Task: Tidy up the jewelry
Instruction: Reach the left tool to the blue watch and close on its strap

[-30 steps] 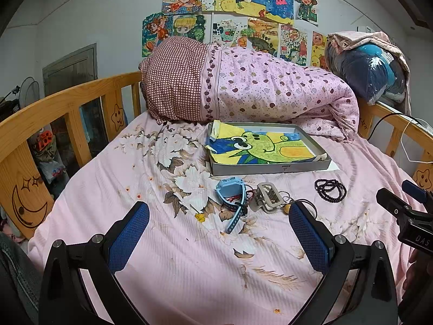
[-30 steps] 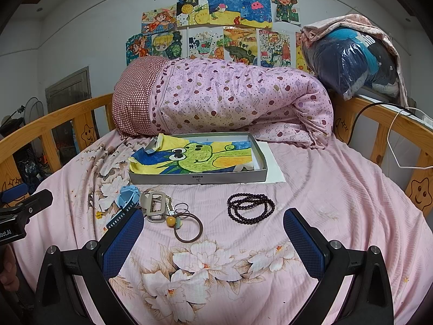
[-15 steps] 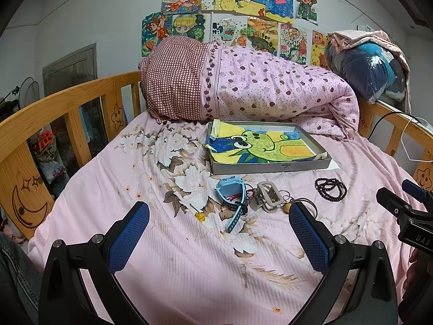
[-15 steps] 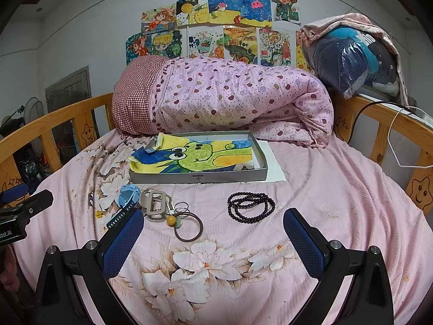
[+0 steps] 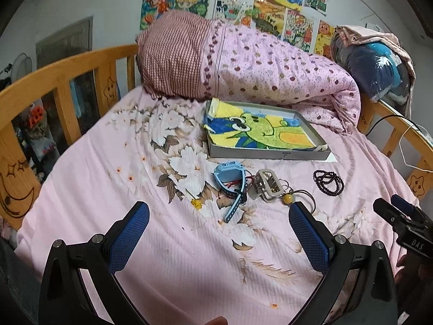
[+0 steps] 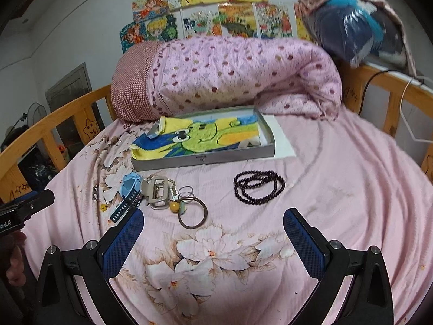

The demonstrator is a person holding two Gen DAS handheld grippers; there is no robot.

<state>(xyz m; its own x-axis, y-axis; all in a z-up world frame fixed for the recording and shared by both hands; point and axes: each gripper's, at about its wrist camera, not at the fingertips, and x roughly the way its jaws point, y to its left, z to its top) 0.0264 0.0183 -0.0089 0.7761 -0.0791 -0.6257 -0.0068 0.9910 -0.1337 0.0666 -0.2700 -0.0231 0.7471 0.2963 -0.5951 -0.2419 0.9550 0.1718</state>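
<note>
A grey tray [image 5: 270, 155] lined with a green cartoon drawing lies on the pink bed; it also shows in the right wrist view [image 6: 205, 159]. In front of it lie a blue watch [image 5: 230, 178], a beige hair claw [image 5: 266, 185], a yellow bead with rings [image 5: 288, 198] and a dark bead bracelet [image 5: 328, 182]. The right wrist view shows the watch [image 6: 130, 189], the claw [image 6: 158, 193], a brown ring [image 6: 193, 212] and the bead bracelet [image 6: 258, 191]. My left gripper [image 5: 218, 215] is open and empty, short of the watch. My right gripper [image 6: 213, 219] is open and empty, short of the ring and bracelet.
A rolled pink quilt [image 5: 257, 70] lies behind the tray. Wooden bed rails [image 5: 54, 75] run along both sides. A white sheet of paper [image 6: 281, 140] sticks out under the tray. A wrapped bundle [image 6: 351, 27] sits on the far right rail.
Both grippers have tipped downward and moved slightly closer to the jewelry. The items on the bed have not moved.
</note>
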